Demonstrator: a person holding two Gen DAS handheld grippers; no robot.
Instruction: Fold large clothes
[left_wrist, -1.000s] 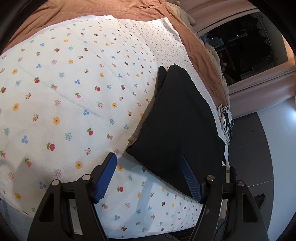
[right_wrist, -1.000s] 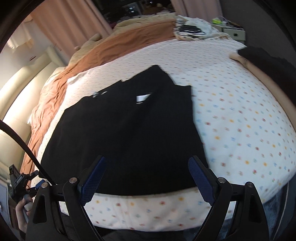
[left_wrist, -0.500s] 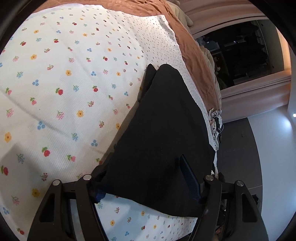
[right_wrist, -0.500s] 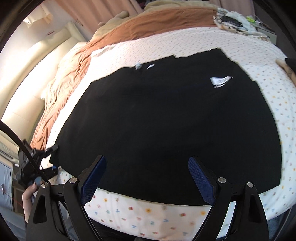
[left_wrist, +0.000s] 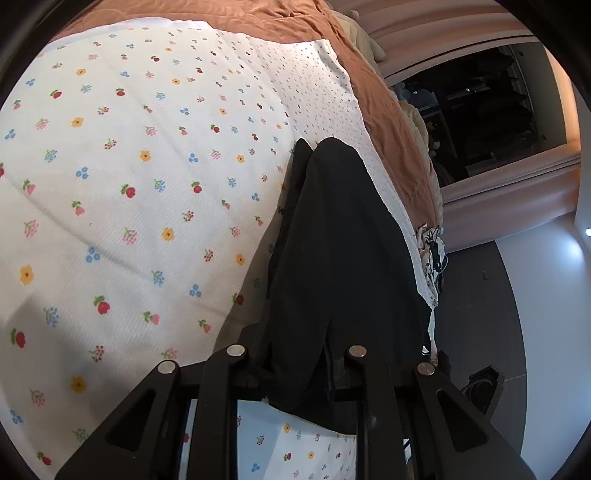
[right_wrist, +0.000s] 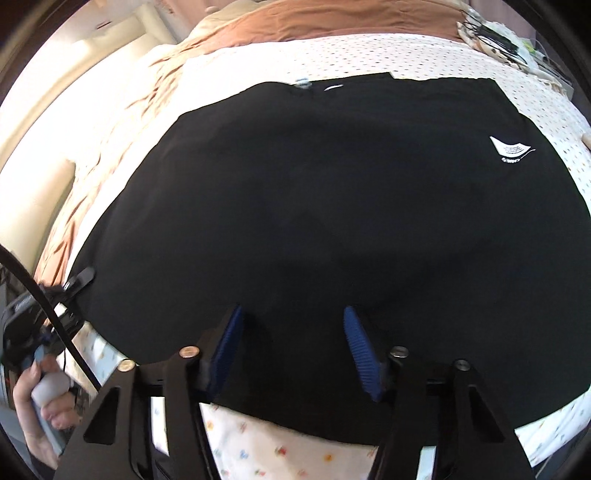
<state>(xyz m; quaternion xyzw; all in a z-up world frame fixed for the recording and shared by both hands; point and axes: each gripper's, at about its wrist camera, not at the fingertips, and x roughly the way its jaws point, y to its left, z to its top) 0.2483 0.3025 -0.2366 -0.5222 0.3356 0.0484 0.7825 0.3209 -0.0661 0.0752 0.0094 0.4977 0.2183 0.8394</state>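
Observation:
A large black garment (right_wrist: 332, 184) lies spread flat on the flowered bed sheet (right_wrist: 295, 454), with a white label (right_wrist: 511, 149) at its right side. In the left wrist view the black garment (left_wrist: 340, 240) runs away from me, its near corner bunched between the fingers. My left gripper (left_wrist: 295, 332) is closing and pinches that corner. My right gripper (right_wrist: 291, 325) hovers over the garment's near hem. Its jaws are closing, and the blue pads (right_wrist: 360, 354) stand apart with flat cloth between and under them.
A brown blanket (left_wrist: 388, 110) covers the far part of the bed. A pile of cloth and cables (right_wrist: 495, 37) sits at the bed's far right corner. A person's hand (right_wrist: 40, 406) holds the left gripper at the garment's left corner. Grey floor (left_wrist: 480, 332) lies beyond the bed edge.
The left jaws have narrowed onto the garment's corner and the cloth is now bunched between them. The right gripper has come down close to the near hem and its jaws have narrowed.

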